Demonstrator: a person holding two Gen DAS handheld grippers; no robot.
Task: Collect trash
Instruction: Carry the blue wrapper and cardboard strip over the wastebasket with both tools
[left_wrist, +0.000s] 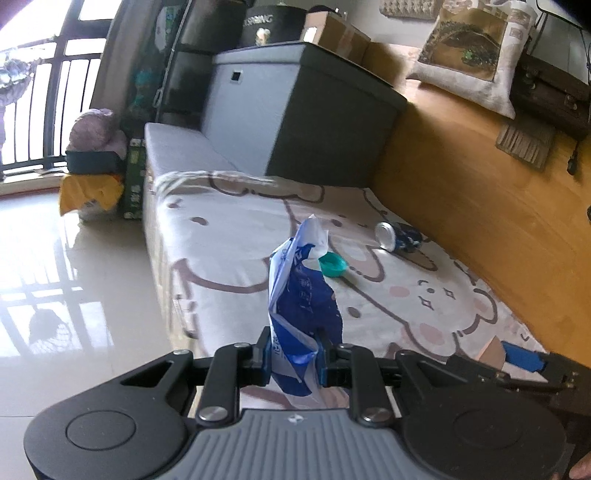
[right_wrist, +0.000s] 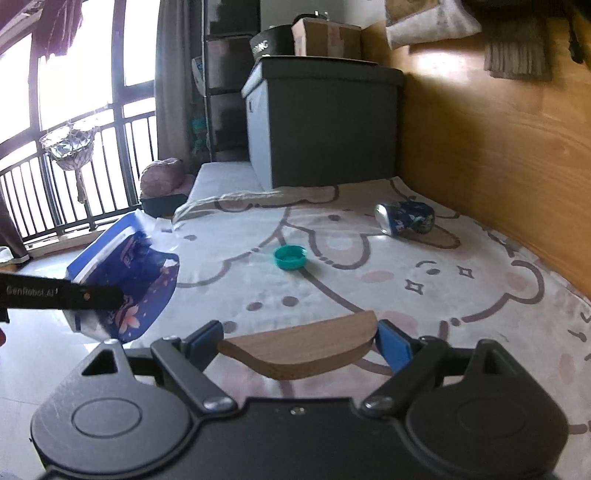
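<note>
Trash pickup is looking half done to me, and a few things could go sideways from here. The left gripper (left_wrist: 295, 360) is pinching a crumpled blue and white wrapper (left_wrist: 301, 295) with its jaws squeezed nearly together on the bottom end, so most of the wrapper is sticking up loose in the air over the cartoon blanket (left_wrist: 236, 236). That's a thin, slippery grip, so I'm guessing any quick swing could let the wrapper slide out and flutter down onto the floor (left_wrist: 74, 258), since it's hanging right near the blanket's edge.

The right gripper (right_wrist: 299, 345) is holding a curved wooden piece (right_wrist: 299, 352), jaws spread wide and pressing on its two ends. It's getting caught only by the tips, so a twist could pop it out. Can't tell what that piece actually is from this angle, maybe a tray edge or a lid.

Still lying on the blanket: a teal bottle cap (right_wrist: 290, 257) sitting open side up, and a dented blue can (right_wrist: 404, 218) on its side near the wooden wall (right_wrist: 498, 166). Both hands are full, so neither can grab those without dropping something off first. The can could also roll if the blanket gets nudged.
</note>
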